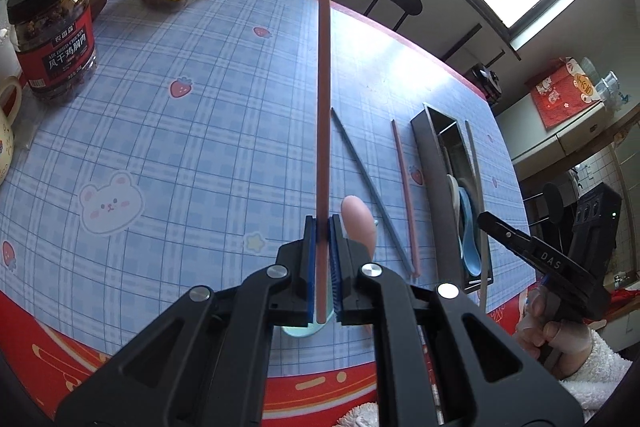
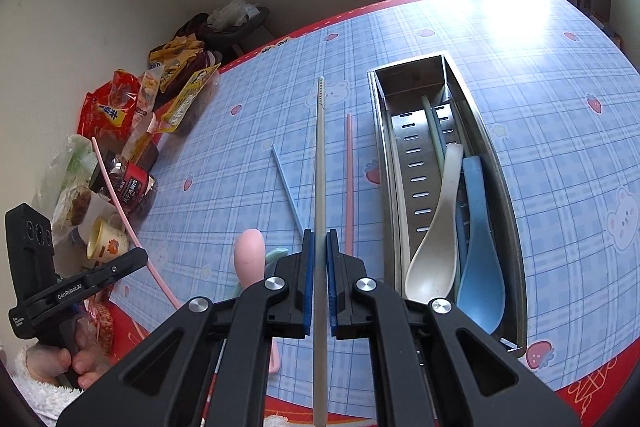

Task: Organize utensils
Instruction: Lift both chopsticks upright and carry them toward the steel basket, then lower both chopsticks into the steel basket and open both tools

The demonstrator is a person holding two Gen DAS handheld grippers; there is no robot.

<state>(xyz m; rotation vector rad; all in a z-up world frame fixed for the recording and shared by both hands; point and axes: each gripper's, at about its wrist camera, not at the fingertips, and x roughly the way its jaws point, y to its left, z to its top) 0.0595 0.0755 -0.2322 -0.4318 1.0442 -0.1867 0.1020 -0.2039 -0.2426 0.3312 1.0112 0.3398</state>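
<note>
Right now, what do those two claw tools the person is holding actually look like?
Each hand-held gripper, left and right, is matte black plastic with silver rivets and blue ribbed pads inside the fingers. White lettering marks their sides. The person's hand emerges from a fluffy white sleeve.

Worktop (image 2: 540, 67): blue plaid cloth, red border.
Middle: blue chopstick (image 2: 287, 190), pink chopstick (image 2: 349, 183), pink spoon (image 2: 250, 257).
Right: steel utensil tray (image 2: 506, 211).
Left edge: jar (image 1: 54, 31), mug (image 2: 106, 239), snack packets (image 2: 116, 107).

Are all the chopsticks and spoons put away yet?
Not yet. Done: a white spoon and a blue spoon lie in the metal tray. In hand: the left tool holds a pink chopstick, the right tool a grey chopstick. Left: a blue chopstick, another pink one and a pink spoon.
</note>
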